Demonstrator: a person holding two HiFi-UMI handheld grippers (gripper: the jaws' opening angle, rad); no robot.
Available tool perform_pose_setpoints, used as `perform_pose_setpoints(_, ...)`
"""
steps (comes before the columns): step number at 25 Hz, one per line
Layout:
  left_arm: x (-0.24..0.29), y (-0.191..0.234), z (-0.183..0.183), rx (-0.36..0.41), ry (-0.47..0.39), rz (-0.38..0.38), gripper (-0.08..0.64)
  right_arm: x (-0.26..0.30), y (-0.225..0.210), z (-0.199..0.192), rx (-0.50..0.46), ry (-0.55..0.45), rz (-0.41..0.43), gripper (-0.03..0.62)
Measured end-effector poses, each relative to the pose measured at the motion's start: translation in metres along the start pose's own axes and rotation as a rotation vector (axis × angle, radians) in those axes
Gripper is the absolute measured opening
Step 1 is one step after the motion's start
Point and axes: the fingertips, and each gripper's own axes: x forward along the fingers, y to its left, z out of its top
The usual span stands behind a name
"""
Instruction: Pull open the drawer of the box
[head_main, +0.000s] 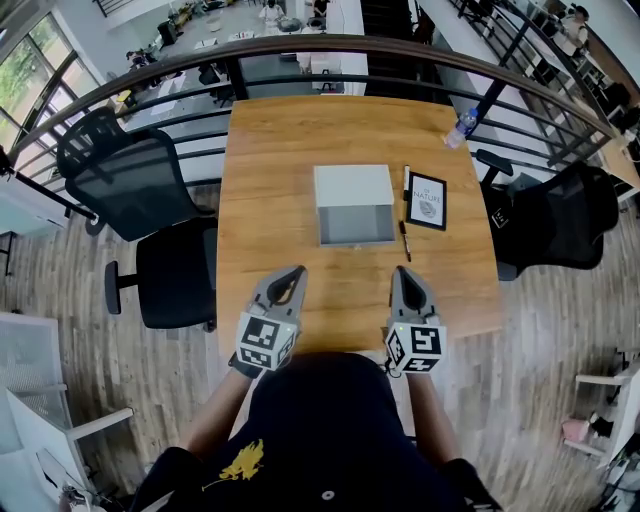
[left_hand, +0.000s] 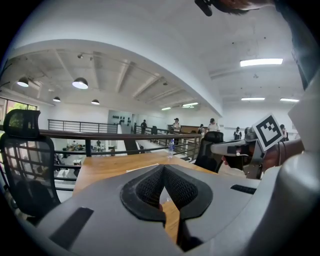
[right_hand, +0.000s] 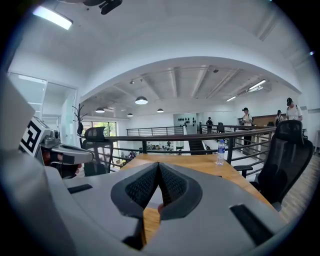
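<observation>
The white box (head_main: 353, 188) stands in the middle of the wooden table (head_main: 270, 150), its grey drawer front (head_main: 356, 226) turned toward me and flush with the box. My left gripper (head_main: 293, 273) hovers over the table's near edge, well short of the box and to its left, jaws shut and empty. My right gripper (head_main: 403, 273) hangs level with it to the right, also shut with nothing held. In the left gripper view the pads (left_hand: 150, 187) meet at the tip. In the right gripper view the pads (right_hand: 172, 185) also touch.
A framed card (head_main: 427, 200) and two pens (head_main: 406, 181) (head_main: 405, 240) lie right of the box. A water bottle (head_main: 461, 124) stands at the far right corner. Black office chairs (head_main: 150, 190) (head_main: 560, 215) flank the table, and a railing (head_main: 300, 45) runs behind it.
</observation>
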Motion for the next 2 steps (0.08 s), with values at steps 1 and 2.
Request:
perform_pose_setpoints(1,-0.0004,-0.0001,0.0005,0.0,0.002,-0.003,0.017,-0.0021,-0.0019,0.001,-0.005,0.001,0.0,-0.002)
perform_pose_setpoints(2,-0.001,0.0001,0.0009,0.0,0.004,-0.005,0.017,-0.0043,-0.0037,0.0019,-0.009,0.003,0.0,-0.002)
